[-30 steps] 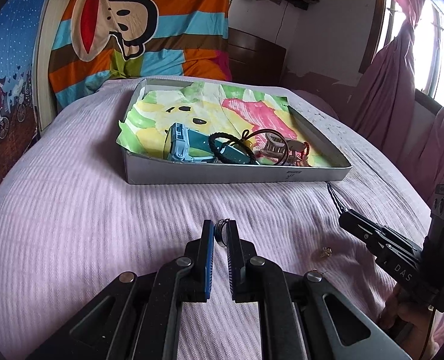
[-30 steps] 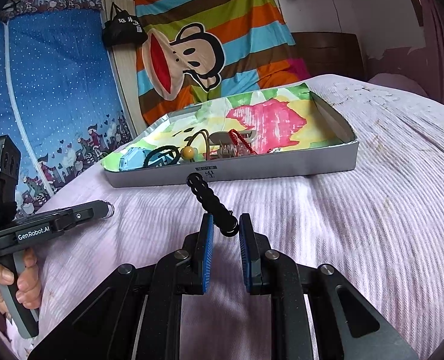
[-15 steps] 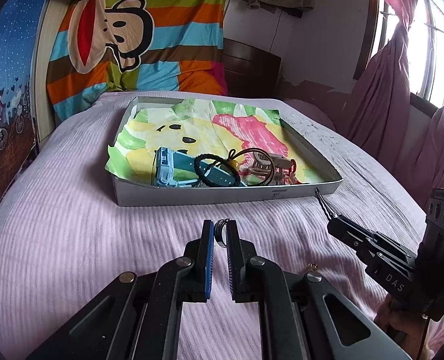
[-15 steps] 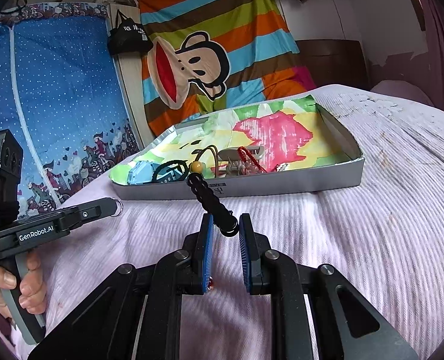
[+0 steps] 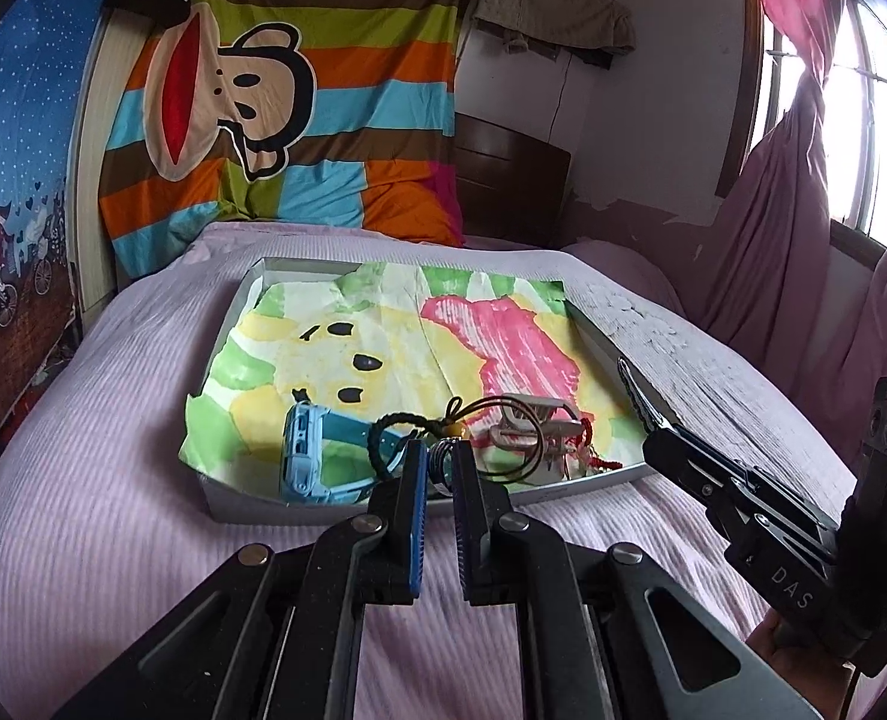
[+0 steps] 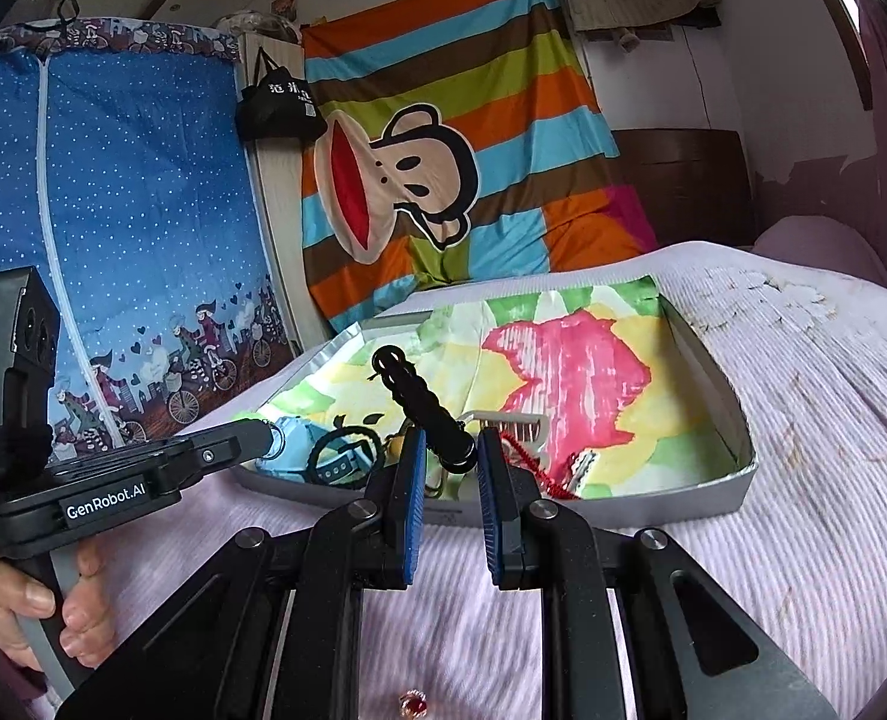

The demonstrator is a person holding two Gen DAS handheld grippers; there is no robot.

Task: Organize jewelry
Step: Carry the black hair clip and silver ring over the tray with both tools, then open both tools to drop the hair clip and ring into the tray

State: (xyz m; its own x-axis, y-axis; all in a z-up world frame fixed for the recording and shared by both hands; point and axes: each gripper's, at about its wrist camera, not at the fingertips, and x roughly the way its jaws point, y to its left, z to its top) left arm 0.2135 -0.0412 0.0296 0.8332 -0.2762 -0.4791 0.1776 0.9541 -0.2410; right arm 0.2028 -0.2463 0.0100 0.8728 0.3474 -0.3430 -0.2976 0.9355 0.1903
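Left wrist view shows the left hand-held gripper [image 5: 440,468] clenched on a small silvery ring [image 5: 441,457], poised just over the near wall of the shallow grey tray [image 5: 251,501] that sits on the pink bed [image 5: 101,480]. Right wrist view shows the right hand-held gripper [image 6: 448,468] grasping a black twisted hair tie [image 6: 425,405] by its lower end, the rest standing up and leaning left over the tray's near edge.

Inside the tray, on the colourful paper lining [image 5: 383,330], a blue watch [image 5: 308,456], a black cord loop [image 5: 392,447], a pale hair clip [image 5: 533,426] and a red string piece [image 5: 590,450] crowd the near side; the far half looks free.

The step in hand appears to be dropping both pieces into the tray. To do it well, I would carry each gripper further past the near wall toward the bare lining before letting go, so the ring does not bounce back onto the bed or vanish under the watch strap. Lower the ring close to the paper, since it will likely roll. Let the hair tie's free end touch down first. Keep the two grippers apart from each other, as they converge on the same corner.

A small red-stoned piece [image 6: 413,705] lies on the bed near the right gripper, probably waiting for collection.
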